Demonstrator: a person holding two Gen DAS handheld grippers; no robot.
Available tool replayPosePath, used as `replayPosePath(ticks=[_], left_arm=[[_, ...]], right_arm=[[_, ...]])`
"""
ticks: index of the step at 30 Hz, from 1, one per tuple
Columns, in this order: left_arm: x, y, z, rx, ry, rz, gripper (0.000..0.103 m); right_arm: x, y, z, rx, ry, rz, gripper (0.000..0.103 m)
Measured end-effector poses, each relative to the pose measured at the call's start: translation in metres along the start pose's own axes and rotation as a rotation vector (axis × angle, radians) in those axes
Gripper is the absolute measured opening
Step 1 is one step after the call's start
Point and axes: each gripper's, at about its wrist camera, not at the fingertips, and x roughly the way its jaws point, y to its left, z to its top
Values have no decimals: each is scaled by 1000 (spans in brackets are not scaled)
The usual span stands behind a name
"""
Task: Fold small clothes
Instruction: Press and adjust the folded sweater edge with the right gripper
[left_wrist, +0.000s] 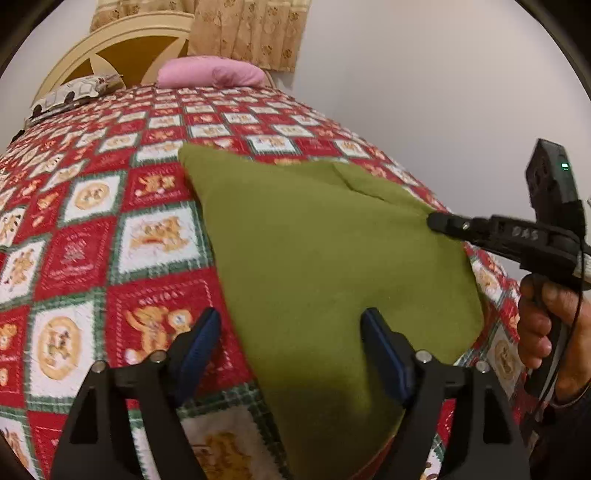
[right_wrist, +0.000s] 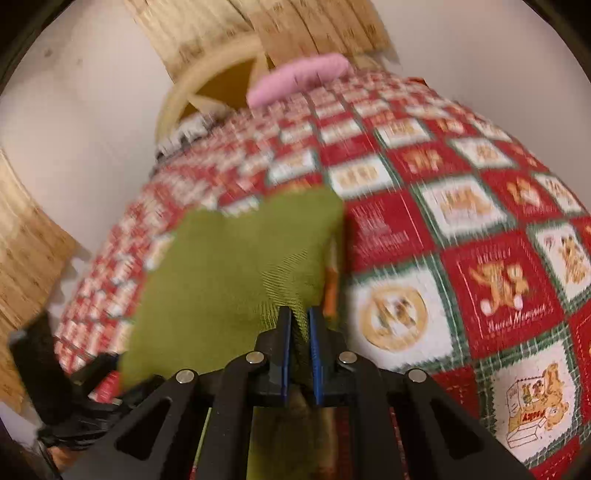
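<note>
A small olive-green garment lies spread on the red and white patchwork bedspread. My left gripper is open, its blue-padded fingers straddling the garment's near left edge just above it. My right gripper shows at the right of the left wrist view, held by a hand, its tip shut on the garment's right edge. In the right wrist view the right gripper is shut on a fold of the green garment, which stretches away to the left. That view is motion-blurred.
A pink pillow and a patterned pillow lie at the bed's head by a cream headboard. Beige curtains hang behind. A white wall runs along the bed's right side. The left gripper shows dimly at lower left.
</note>
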Motion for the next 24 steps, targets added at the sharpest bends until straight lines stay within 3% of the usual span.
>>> replayPosePath(ticks=[5,7,9,11,15,19,20,22,23,24], left_arm=[[-4,2,1,-28,8,-6,81],[-13,2,6,-34,-24,7,81],[-21,4,15,-38,-62,24,81],[-22,6,26,-45,-82,38,85],[-3,8,45,-49,-71,128,88],[27,12,45,-49,29,192,97],[30,15,42,-64,43,187,103],[38,23,39,-111,67,145,103],[42,29,36,-153,78,86,103],[43,32,34,-173,78,61,103]], right_arm=[[3,0,2,-38,12,-8,13],[-11,5,6,-55,-19,-39,31],[-31,19,12,-102,-115,-94,36],[-40,34,19,-150,-157,-81,42],[-12,53,35,-207,-66,52,46],[38,32,35,-161,87,-40,44],[43,25,32,-156,90,-66,44],[43,10,28,-134,76,-62,48],[44,-1,26,-86,85,-47,60],[45,-12,23,-36,96,-16,61]])
